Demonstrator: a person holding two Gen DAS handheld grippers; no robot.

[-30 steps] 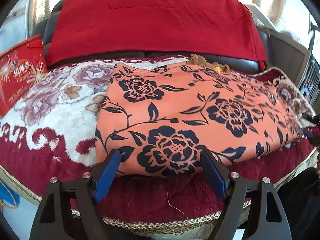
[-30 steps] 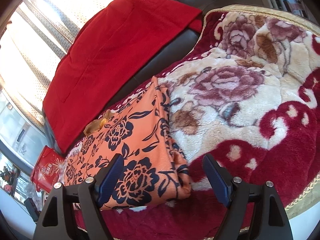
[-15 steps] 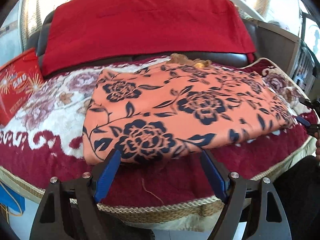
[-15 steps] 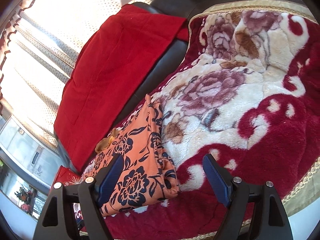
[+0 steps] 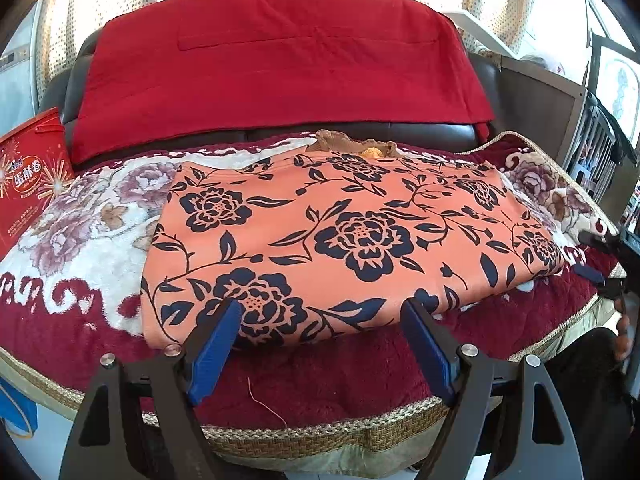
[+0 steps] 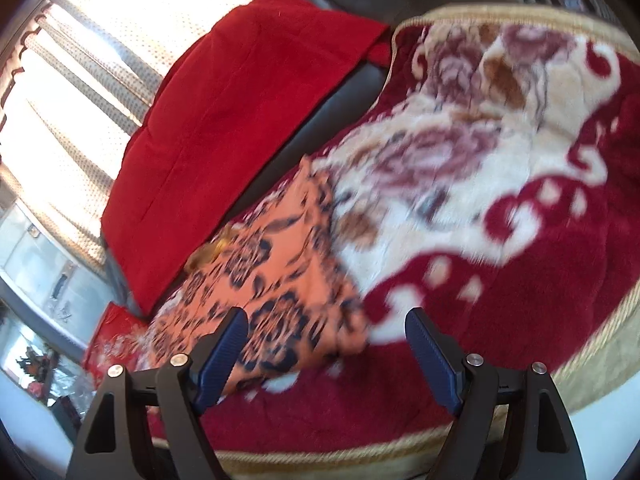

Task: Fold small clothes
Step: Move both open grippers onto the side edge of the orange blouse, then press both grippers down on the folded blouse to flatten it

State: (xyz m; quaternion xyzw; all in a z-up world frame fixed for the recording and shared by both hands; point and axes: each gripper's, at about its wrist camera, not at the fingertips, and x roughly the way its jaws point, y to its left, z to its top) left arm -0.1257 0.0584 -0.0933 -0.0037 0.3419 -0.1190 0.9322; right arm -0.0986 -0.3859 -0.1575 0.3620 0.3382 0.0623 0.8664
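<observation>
An orange garment with dark blue flowers (image 5: pixel 340 240) lies folded flat on the plush red-and-cream blanket (image 5: pixel 80 232). My left gripper (image 5: pixel 320 344) is open and empty, just in front of the garment's near edge. The garment also shows in the right wrist view (image 6: pixel 276 292), blurred, at the lower left. My right gripper (image 6: pixel 328 348) is open and empty near the garment's right corner. The right gripper also shows at the far right of the left wrist view (image 5: pixel 600 264).
A red quilt (image 5: pixel 280 60) drapes over the dark sofa back (image 5: pixel 360 136). A red gift box (image 5: pixel 28 184) stands at the left. A small tan cloth (image 5: pixel 352 144) lies behind the garment. The blanket's woven border (image 5: pixel 320 436) marks the front edge.
Both grippers have pulled back from the garment and stay open. The right wrist view has swung and is blurred with motion. The garment lies unmoved.
</observation>
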